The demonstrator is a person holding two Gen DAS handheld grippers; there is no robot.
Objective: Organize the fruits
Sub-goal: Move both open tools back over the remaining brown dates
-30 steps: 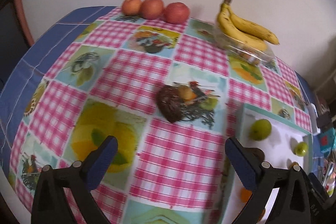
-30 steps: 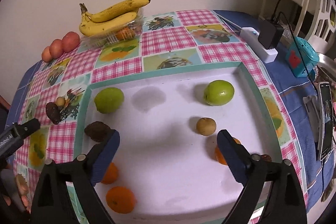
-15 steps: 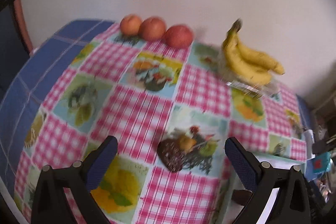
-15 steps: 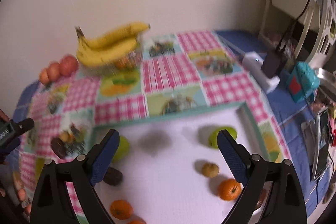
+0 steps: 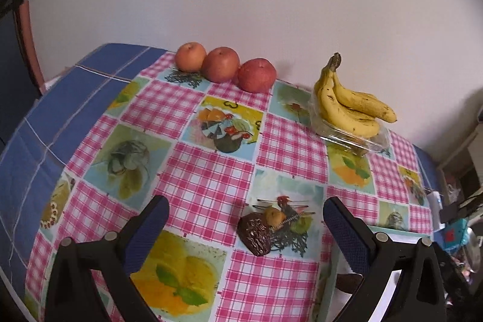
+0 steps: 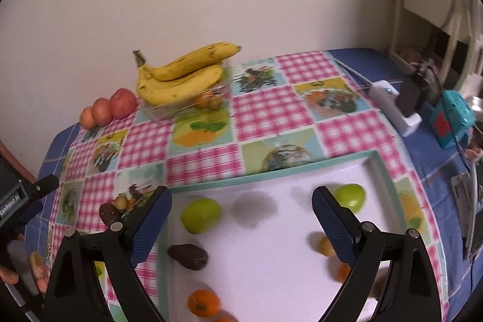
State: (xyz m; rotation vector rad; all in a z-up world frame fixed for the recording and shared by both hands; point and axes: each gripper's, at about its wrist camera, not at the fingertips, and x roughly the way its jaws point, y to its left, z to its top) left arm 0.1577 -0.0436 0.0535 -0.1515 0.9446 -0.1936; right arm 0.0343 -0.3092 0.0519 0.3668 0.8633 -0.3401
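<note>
Two tools hang released and empty: the left tool [image 5: 244, 234] aims at a dark fruit [image 5: 255, 234] lying loose on the desk [image 5: 208, 180], probably the next pick; the right tool [image 6: 241, 219] hovers above the white tray [image 6: 271, 174] holding sorted fruit. Its near-right fruits are blurred and partly hidden.

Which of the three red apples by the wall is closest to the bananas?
The reddest apple, at the row's end toward the bananas. The other two apples sit farther away.
</note>
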